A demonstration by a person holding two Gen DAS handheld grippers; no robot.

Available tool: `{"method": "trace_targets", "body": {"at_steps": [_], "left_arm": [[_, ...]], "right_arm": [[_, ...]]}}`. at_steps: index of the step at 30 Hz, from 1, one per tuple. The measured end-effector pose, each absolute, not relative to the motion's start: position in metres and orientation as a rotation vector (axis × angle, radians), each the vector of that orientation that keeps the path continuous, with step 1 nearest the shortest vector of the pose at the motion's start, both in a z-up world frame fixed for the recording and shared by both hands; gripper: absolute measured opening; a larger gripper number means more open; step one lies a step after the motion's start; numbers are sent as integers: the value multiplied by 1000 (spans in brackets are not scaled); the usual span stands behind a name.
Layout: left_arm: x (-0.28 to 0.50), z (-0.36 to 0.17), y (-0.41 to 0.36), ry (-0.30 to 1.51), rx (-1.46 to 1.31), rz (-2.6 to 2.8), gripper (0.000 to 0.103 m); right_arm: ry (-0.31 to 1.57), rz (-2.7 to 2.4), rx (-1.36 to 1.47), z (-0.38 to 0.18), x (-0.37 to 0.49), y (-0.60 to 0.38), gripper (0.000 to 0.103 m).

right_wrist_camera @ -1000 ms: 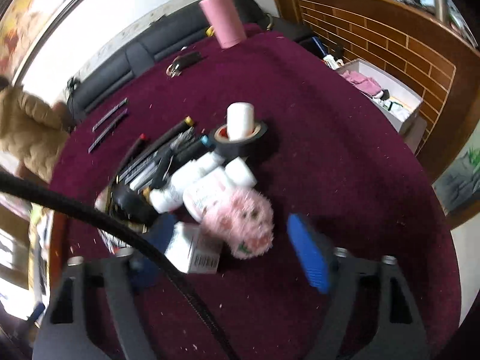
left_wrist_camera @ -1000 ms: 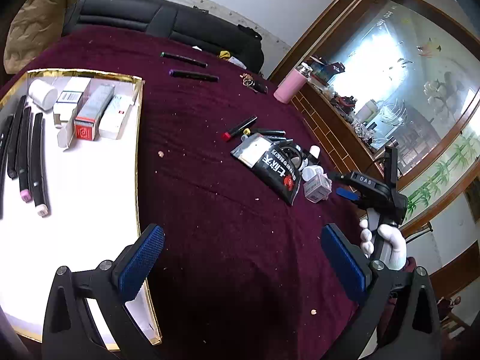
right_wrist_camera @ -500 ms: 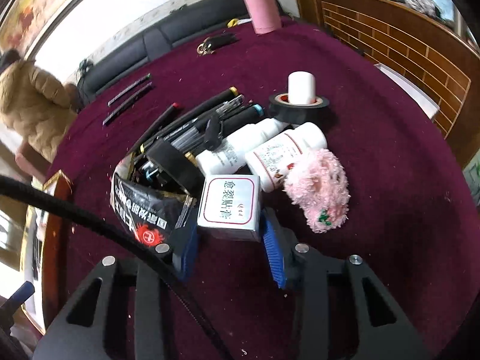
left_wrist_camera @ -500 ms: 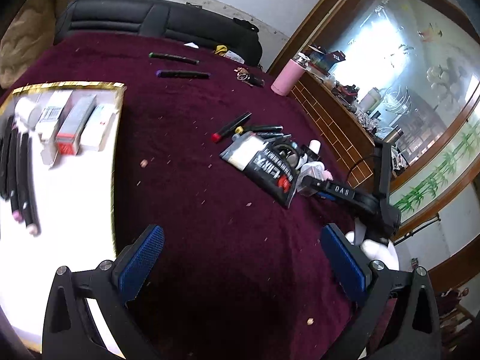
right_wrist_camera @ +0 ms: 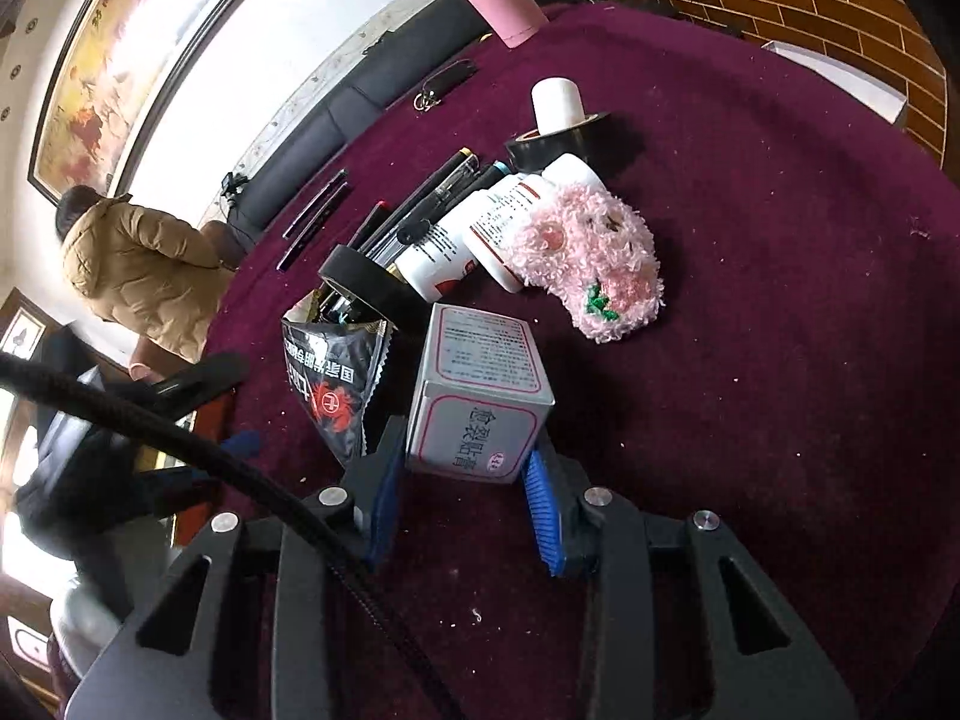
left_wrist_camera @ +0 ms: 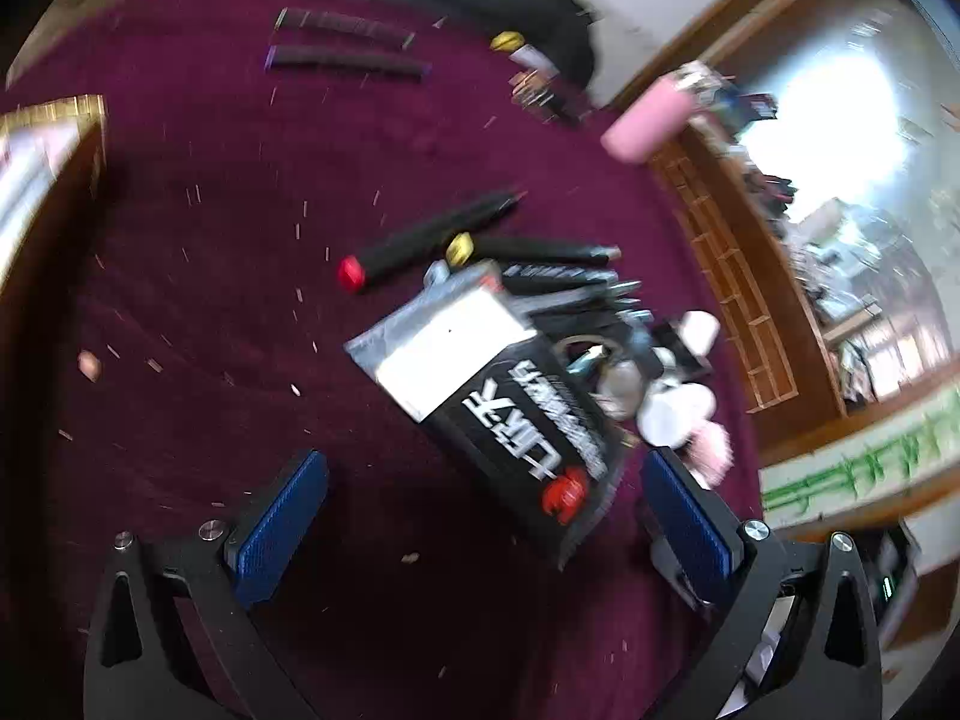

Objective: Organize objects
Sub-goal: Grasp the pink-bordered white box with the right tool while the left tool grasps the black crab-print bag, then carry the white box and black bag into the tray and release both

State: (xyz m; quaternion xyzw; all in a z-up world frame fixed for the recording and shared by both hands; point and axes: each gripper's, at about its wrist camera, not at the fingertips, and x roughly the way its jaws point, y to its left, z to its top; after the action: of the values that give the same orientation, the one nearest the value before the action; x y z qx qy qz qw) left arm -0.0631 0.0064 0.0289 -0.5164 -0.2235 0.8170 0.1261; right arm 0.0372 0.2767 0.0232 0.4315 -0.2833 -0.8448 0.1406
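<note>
Right hand-held gripper [right_wrist_camera: 465, 489] is pinching the small white box [right_wrist_camera: 480, 396] between its blue pads, low in the middle of the right wrist view; the box is sitting at the near edge of the pile on the maroon tabletop [right_wrist_camera: 780, 300], its long axis running away from the fingers toward the upper part of the frame. Just left of it the black pouch [right_wrist_camera: 333, 378] is lying almost against the left pad, and the pink fluffy thing [right_wrist_camera: 591, 264] is resting up and to the right, apart from the box. Left hand-held gripper [left_wrist_camera: 480, 522] is hanging spread and empty, with the pouch [left_wrist_camera: 510, 414] just ahead between its pads. The gold-edged tray [left_wrist_camera: 54, 120] is showing at the far left of that view, so the box would likely have to travel leftward.
</note>
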Motion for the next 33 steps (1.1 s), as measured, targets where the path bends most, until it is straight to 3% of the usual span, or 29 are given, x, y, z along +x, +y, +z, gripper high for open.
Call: {"method": "trace_targets", "body": {"at_steps": [7,10,11,12,14,25,33], "left_arm": [[-80,23,37,-523,-1535,2498,101],[-85,21,60,-318,-1522,2542,100],[-85,21,68,-244,-1494,2536,88],[-83,22,74,-187,-1449,2521,54],[-82,22,79,-174,-1429,2431,29],[-37,66,-8,-474,-1245,2353,27],[20,102,-102,-540,-1168,2414,27]], "right_arm": [[-840,-2407,1228,20,36,279,35],[-828,-2402,1227,20,36,276,35],[-822,-2407,1226,20,37,276,35],[-819,-2408,1225,20,37,275,35],[-814,-2411,1224,20,38,277,35],[-671,-2498,1168,35,47,262,34],[-577,-2436,1166,58,60,225,34]]}}
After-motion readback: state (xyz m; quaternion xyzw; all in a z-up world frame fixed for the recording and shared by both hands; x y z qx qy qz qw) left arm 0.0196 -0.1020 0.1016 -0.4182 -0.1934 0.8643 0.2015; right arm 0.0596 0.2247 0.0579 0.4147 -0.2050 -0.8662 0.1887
